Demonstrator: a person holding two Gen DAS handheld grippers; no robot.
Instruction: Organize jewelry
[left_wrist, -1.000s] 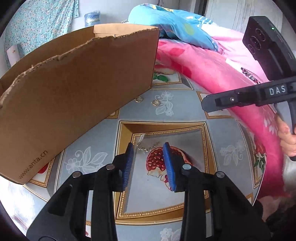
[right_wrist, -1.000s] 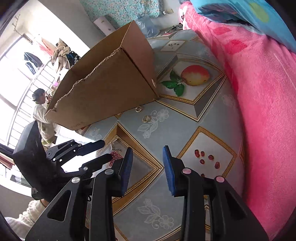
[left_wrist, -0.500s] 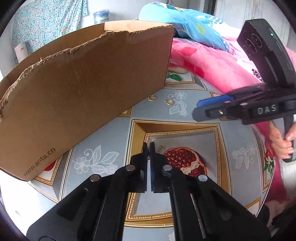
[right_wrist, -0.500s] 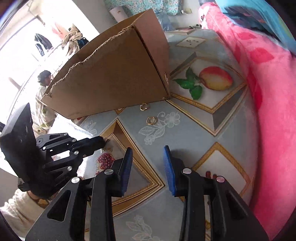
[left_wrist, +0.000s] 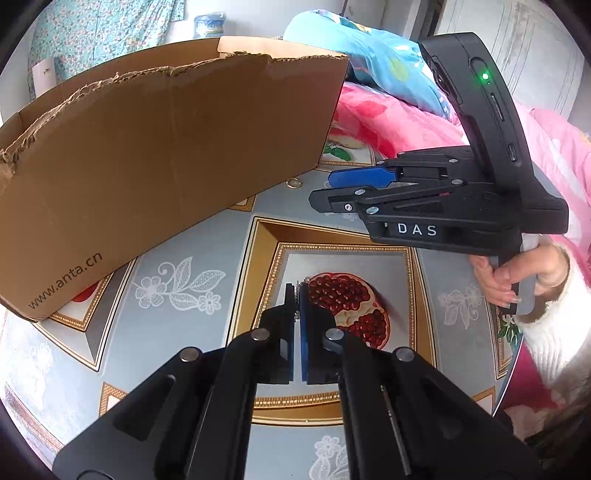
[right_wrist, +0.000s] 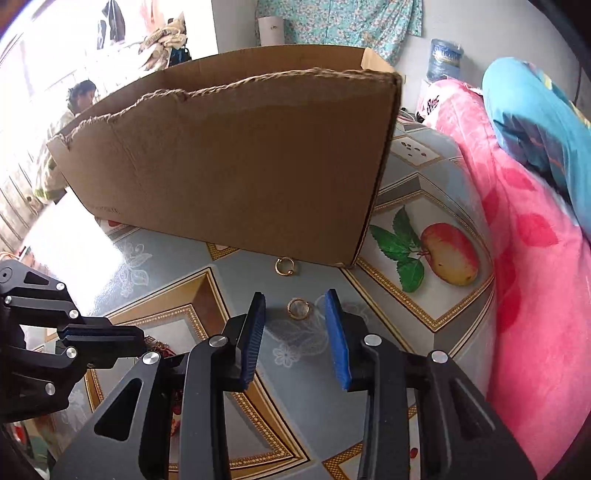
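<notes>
My left gripper (left_wrist: 297, 286) is shut on a thin gold chain (left_wrist: 304, 283) over the pomegranate picture; only a few links show at the fingertips. The same chain (right_wrist: 159, 347) shows at the left gripper's tip in the right wrist view. My right gripper (right_wrist: 294, 295) hovers over a small gold ring (right_wrist: 289, 308) that lies on the table between its blue pads (right_wrist: 338, 332); the jaws are closing and the pads do not touch it. A second gold ring (right_wrist: 276, 266) lies just in front of the cardboard box (right_wrist: 240, 166). From the left wrist view the right gripper (left_wrist: 321, 188) hides the nearer ring.
The open cardboard box (left_wrist: 166, 147) with a torn rim fills the far left of the table (left_wrist: 166, 332). A pink blanket (right_wrist: 535, 277) and a blue pillow (right_wrist: 535, 110) bound the right side. A hand (left_wrist: 509, 273) holds the right gripper. A person (right_wrist: 79, 99) stands far behind the box.
The left gripper's jaws closed on the chain. The right gripper rolled and moved in over the rings beside the box, and its jaws have narrowed.
</notes>
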